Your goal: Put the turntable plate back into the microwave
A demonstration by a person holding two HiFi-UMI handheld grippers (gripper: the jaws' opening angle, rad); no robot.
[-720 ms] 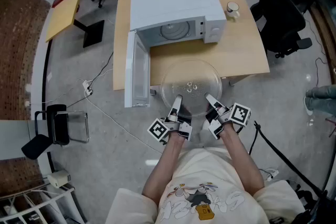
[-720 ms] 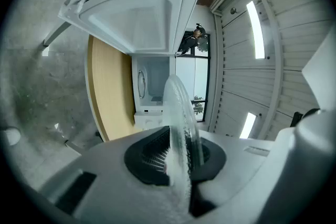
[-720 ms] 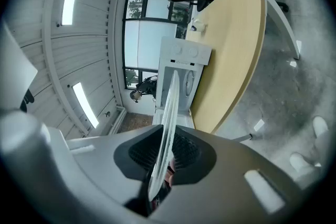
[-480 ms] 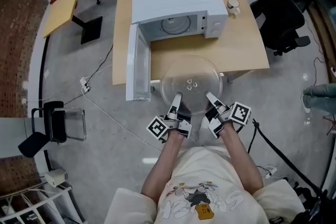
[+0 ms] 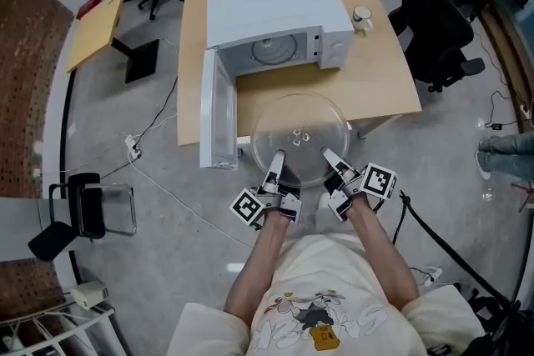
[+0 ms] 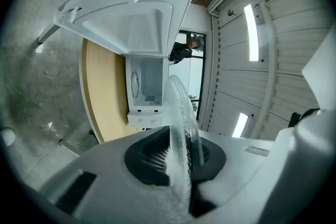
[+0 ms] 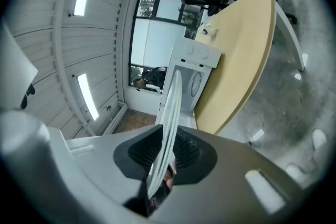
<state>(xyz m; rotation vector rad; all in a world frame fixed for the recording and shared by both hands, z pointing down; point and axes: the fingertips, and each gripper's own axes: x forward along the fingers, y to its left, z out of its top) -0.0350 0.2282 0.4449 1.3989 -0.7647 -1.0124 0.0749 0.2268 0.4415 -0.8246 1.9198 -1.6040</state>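
A round clear glass turntable plate (image 5: 300,137) is held level in front of the table's near edge. My left gripper (image 5: 276,162) is shut on its near left rim, my right gripper (image 5: 329,158) on its near right rim. In the left gripper view the plate (image 6: 181,128) runs edge-on between the dark pads (image 6: 152,157). The right gripper view shows the plate (image 7: 167,123) the same way. The white microwave (image 5: 279,21) stands on the table with its door (image 5: 219,117) swung open to the left; its cavity (image 5: 271,50) faces me.
The wooden table (image 5: 375,71) carries a small cup (image 5: 361,16) right of the microwave. Black office chairs (image 5: 434,21) stand at the right, another chair (image 5: 83,204) at the left. Cables (image 5: 150,171) lie on the grey floor.
The microwave and table have shifted slightly left in the head view. Both grippers keep their hold on the plate, which stays over the table's near edge.
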